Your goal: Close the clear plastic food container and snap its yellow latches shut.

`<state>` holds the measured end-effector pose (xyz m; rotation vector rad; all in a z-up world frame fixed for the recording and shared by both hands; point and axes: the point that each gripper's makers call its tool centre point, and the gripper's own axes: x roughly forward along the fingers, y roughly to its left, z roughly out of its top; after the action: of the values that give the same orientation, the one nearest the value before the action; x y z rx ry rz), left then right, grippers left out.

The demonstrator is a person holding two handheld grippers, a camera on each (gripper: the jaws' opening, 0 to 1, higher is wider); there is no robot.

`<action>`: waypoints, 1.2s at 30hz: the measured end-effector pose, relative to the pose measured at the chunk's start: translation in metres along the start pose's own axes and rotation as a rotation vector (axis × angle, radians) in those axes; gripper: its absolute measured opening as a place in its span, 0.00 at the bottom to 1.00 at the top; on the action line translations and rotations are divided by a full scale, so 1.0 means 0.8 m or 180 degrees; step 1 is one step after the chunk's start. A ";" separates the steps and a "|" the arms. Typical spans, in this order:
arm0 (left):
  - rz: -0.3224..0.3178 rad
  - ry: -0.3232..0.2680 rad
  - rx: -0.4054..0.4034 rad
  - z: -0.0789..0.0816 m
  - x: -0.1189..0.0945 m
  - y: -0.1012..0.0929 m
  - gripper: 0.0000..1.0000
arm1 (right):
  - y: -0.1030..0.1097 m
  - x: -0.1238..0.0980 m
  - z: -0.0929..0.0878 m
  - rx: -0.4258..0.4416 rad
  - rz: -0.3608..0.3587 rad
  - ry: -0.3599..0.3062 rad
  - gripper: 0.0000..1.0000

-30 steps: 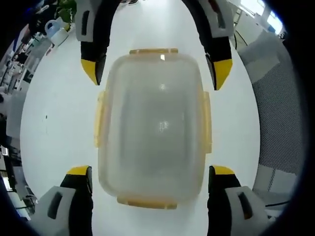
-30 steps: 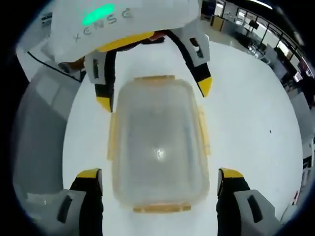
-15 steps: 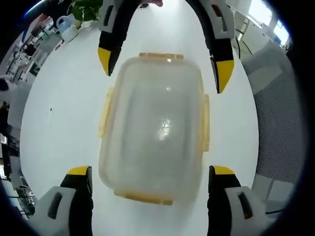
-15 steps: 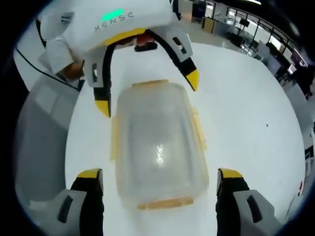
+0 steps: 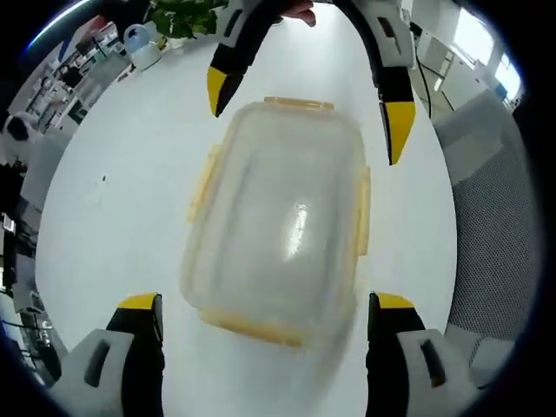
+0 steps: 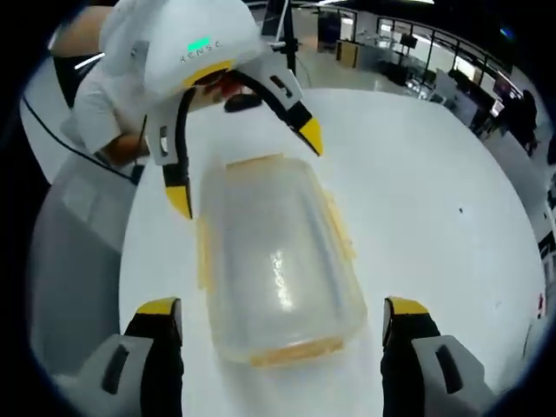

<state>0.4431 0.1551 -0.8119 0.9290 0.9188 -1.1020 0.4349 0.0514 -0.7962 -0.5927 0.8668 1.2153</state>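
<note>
Container [image 5: 278, 221] turned askew, between both tools

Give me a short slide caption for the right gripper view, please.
Clear food container with yellow latches on a white table, both open grippers facing across it.

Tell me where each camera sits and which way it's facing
Left gripper view: rides the left gripper, looking down at the container on the white table; own jaws below, right gripper opposite.
Right gripper view: rides the right gripper, facing the other way; left gripper and a sleeve above.
Both share the container, seen from opposite ends.
</note>
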 end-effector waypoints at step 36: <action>0.0075 -0.0634 -0.1111 -0.010 -0.028 -0.005 0.99 | -0.015 -0.035 0.013 0.0809 -0.0416 -0.0797 0.98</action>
<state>0.4339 0.1690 -0.7944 0.5324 0.8966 -0.9558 0.4465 0.0409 -0.7676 -0.2799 0.7431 1.0160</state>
